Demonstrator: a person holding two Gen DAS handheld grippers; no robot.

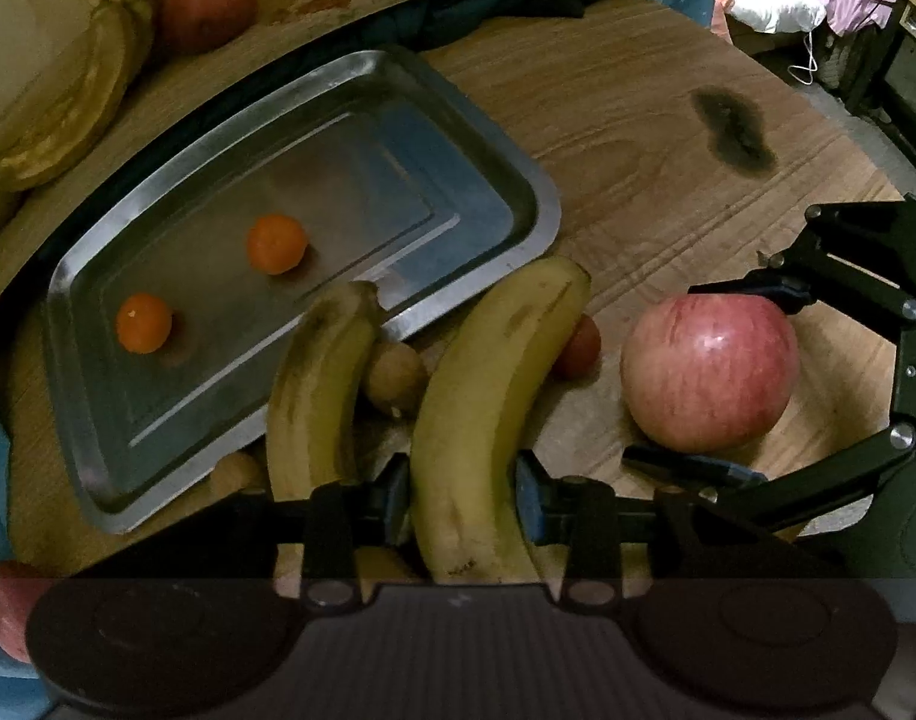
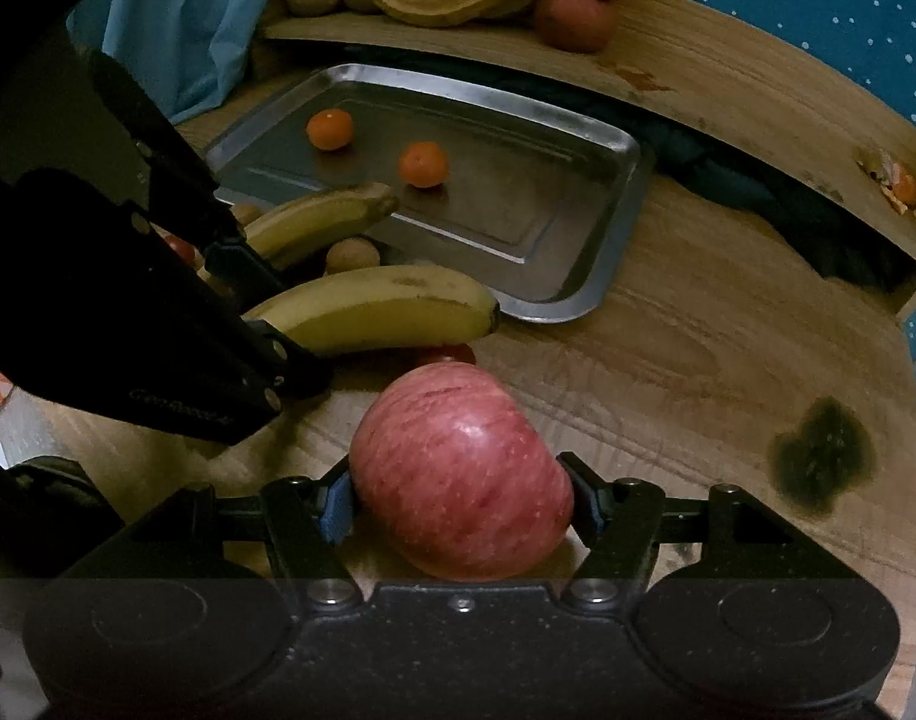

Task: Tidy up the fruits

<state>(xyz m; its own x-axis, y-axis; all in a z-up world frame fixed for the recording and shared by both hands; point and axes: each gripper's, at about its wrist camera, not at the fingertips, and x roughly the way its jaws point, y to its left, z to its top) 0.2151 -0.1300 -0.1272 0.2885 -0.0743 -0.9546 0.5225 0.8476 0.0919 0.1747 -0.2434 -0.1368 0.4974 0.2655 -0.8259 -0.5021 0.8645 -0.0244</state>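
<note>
Left wrist view, left to right. A metal tray lies on the wooden worktop at 10 o'clock from the left claw. Two small oranges sit inside it, apart from each other. A second banana lies at 11 o'clock, its tip over the tray rim. A small brown fruit sits between the two bananas. The left claw is clamped on the larger banana, one pad on each side; the banana runs forward toward 12 o'clock. A small red fruit is partly hidden behind its tip. At 2 o'clock, the red apple sits between the fingers of the right claw.

Right wrist view. The right claw is clamped on the apple, pads touching both sides, with the apple directly ahead at 12 o'clock. The left claw and both bananas lie at 10 o'clock; the tray lies at 12 o'clock beyond them.
</note>
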